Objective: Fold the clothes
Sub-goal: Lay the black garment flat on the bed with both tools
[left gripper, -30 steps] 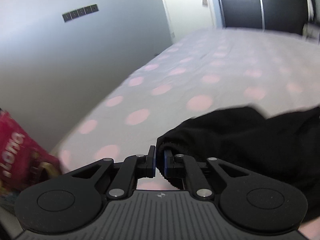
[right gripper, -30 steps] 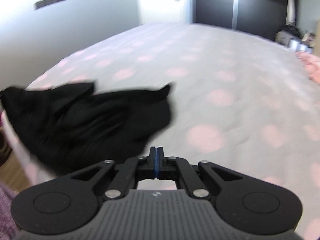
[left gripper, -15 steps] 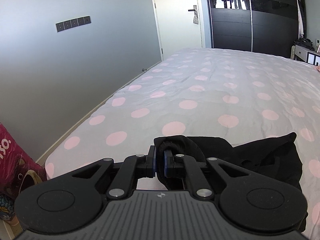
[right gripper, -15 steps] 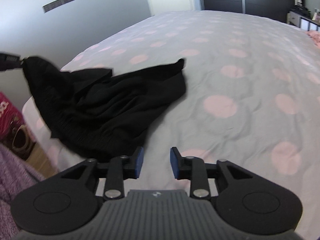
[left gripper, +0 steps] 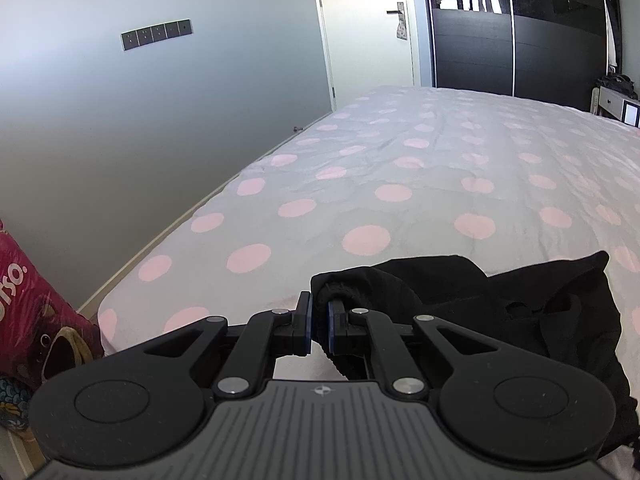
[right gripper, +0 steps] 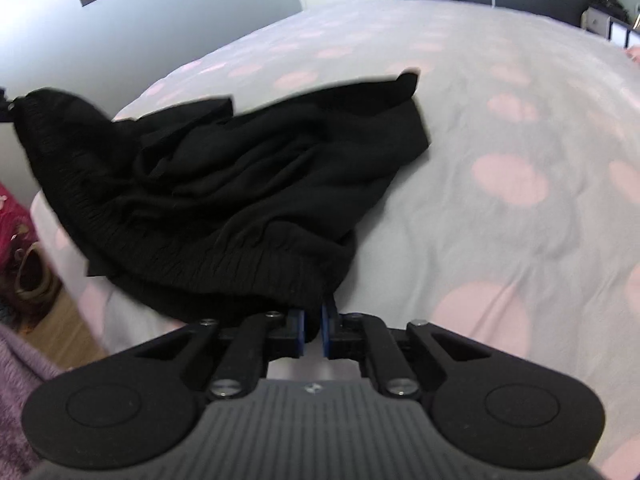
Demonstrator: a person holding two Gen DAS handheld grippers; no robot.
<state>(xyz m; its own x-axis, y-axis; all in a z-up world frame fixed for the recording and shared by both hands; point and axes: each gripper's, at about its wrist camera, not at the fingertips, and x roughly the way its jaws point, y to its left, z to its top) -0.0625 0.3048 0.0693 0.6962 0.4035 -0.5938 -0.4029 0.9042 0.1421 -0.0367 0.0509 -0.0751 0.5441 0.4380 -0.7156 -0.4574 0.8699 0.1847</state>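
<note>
A crumpled black garment [left gripper: 520, 320] with an elastic waistband lies near the corner of a grey bed sheet [left gripper: 360, 184] dotted with pink. My left gripper [left gripper: 318, 316] is shut on one end of the waistband and holds it slightly off the sheet. In the right wrist view the garment [right gripper: 260, 184] spreads out ahead, its far-left corner raised. My right gripper [right gripper: 313, 320] sits low over the sheet [right gripper: 520, 240] at the waistband's near end. Its jaws are closing, with black fabric pinched between the blue pads.
A red printed bag [left gripper: 24, 312] stands on the floor left of the bed, by the grey wall. Behind the bed are a white door [left gripper: 368, 28] and a dark wardrobe [left gripper: 520, 28]. Wooden floor [right gripper: 76, 320] and a purple sleeve [right gripper: 20, 380] show at lower left.
My right gripper opened, dropped towards the garment's near edge and closed on the waistband. The left gripper kept its hold, and the garment settled onto the sheet.
</note>
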